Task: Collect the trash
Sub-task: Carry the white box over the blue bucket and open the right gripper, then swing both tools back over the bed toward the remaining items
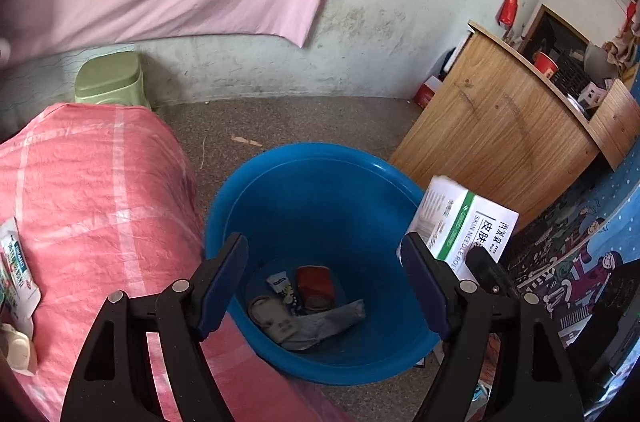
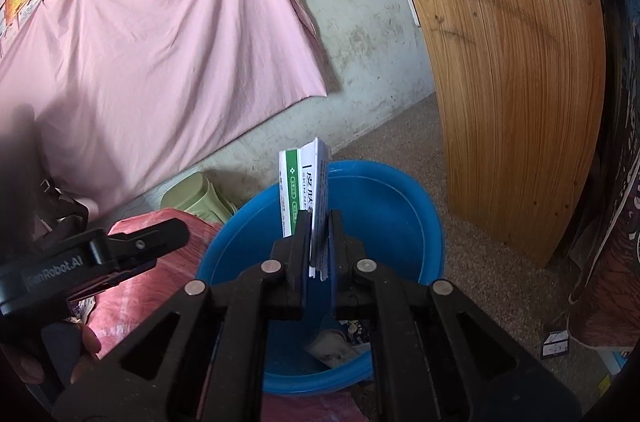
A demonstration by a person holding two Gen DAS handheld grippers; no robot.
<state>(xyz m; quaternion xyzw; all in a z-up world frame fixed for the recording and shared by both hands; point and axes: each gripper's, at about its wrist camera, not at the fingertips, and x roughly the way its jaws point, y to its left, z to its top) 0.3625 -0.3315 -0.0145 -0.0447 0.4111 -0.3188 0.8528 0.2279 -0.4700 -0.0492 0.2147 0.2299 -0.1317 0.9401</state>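
A blue plastic basin (image 1: 304,150) stands on the floor beside the bed. It holds a red wrapper (image 1: 314,286), a small tube (image 1: 279,281), a grey cloth (image 1: 332,322) and a beige item (image 1: 272,318). My left gripper (image 1: 324,242) hangs open over the basin with nothing between its fingers. My right gripper (image 2: 319,218) is shut on a flattened white and green box (image 2: 304,182), held upright above the basin (image 2: 400,178). In the left wrist view the box (image 1: 460,218) sits at the basin's right rim. One left finger (image 2: 160,236) shows at the left.
A bed with a pink-red cover (image 1: 100,202) lies left of the basin, with a printed wrapper (image 1: 16,270) on it. A green stool (image 1: 110,82) stands behind the bed. A wooden cabinet (image 1: 500,126) stands to the right. A paper scrap (image 2: 556,344) lies on the floor.
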